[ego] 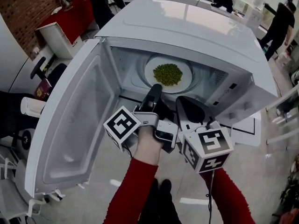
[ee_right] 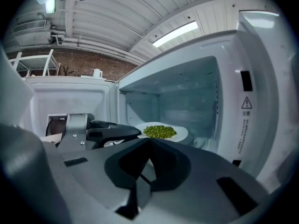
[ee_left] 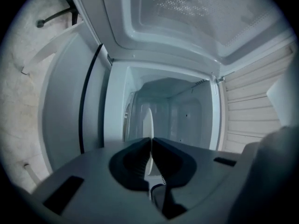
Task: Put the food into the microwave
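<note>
The microwave door (ego: 70,139) hangs wide at nine o'clock, clearing the way in. The left gripper (ego: 156,88) is clenched on the seven-o'clock rim of the plate (ego: 186,78), likely to seat it inside the microwave (ego: 196,31), with the peas (ego: 167,73) piled at its centre. At five o'clock, the right gripper (ego: 181,101) is closed on nothing and looks spare.

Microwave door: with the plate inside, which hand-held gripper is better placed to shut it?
Left, probably. The door hangs open on the left, beside the left hand-held gripper, though it is clamped on the plate and must let go first. The right hand-held gripper sits farther away.
</note>
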Action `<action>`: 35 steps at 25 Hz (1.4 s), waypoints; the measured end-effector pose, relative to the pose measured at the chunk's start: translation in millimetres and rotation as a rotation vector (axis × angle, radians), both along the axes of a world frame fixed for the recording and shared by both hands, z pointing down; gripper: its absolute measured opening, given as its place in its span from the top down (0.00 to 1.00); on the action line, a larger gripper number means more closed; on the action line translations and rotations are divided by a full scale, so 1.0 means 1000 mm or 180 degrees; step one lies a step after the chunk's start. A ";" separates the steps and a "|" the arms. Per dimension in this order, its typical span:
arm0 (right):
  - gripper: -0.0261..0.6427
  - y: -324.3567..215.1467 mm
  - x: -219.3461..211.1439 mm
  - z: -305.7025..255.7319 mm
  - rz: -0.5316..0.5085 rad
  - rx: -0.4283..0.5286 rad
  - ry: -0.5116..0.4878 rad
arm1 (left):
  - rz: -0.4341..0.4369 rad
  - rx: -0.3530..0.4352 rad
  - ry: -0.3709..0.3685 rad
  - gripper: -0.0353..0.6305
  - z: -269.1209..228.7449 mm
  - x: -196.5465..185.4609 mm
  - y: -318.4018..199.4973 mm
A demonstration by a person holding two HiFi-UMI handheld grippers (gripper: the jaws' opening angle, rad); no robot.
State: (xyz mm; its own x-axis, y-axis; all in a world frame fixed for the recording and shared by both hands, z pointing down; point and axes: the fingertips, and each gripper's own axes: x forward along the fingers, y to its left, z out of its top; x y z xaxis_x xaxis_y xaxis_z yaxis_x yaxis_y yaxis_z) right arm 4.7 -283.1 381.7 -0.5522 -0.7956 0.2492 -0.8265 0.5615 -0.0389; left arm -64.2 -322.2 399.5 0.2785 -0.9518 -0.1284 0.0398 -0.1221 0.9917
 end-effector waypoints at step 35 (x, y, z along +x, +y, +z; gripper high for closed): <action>0.94 -0.060 0.012 -0.009 0.0107 -0.0199 0.0017 | 0.0106 -0.0747 -0.0781 0.91 0.002 0.007 -0.054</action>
